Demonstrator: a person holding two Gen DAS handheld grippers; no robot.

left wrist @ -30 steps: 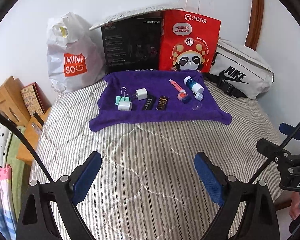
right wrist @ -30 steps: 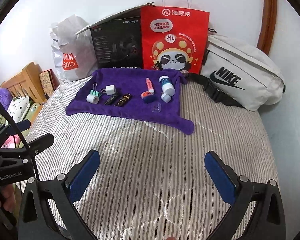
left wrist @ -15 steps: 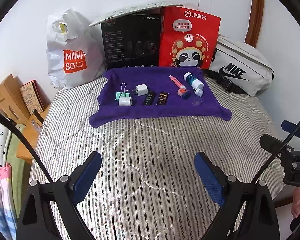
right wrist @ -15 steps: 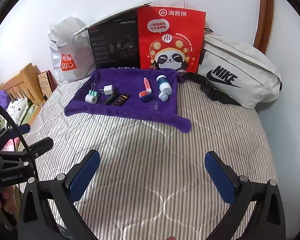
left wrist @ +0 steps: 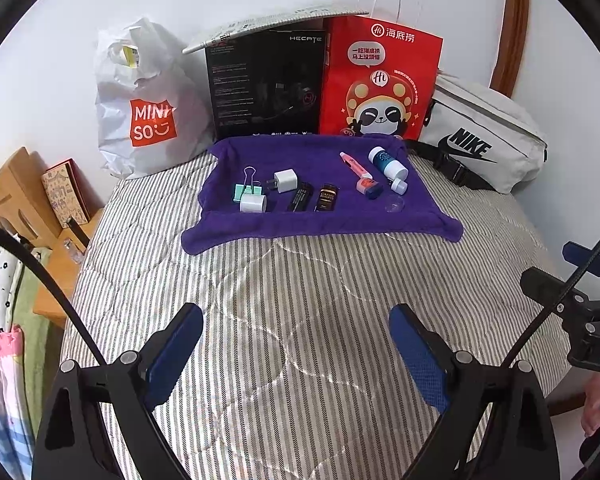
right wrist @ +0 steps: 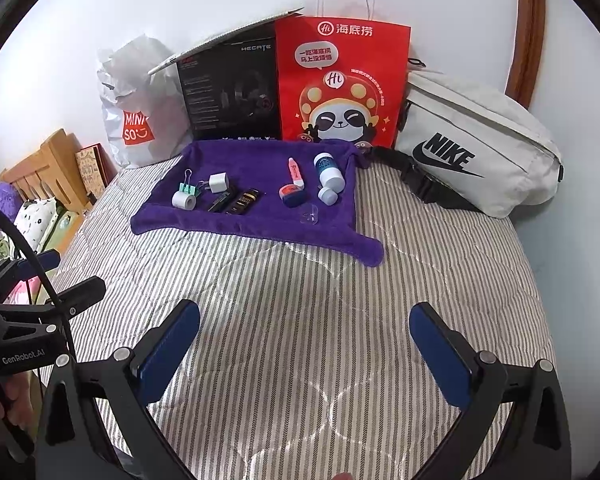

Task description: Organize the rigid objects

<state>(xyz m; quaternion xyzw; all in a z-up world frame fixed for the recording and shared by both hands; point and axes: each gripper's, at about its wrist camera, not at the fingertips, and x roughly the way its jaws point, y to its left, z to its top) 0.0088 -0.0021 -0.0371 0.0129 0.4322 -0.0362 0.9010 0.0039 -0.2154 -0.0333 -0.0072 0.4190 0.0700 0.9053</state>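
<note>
Left wrist view, purple towel farther off (smaller than before), left gripper open.

Along the striped bed's far edge, left to right: white Miniso bag, black Hecate box, red panda bag, white Nike pouch

Bare striped quilt fills the frame's middle and bottom, open to pass. Bags and a black box wall off the purple cloth at the top.
</note>
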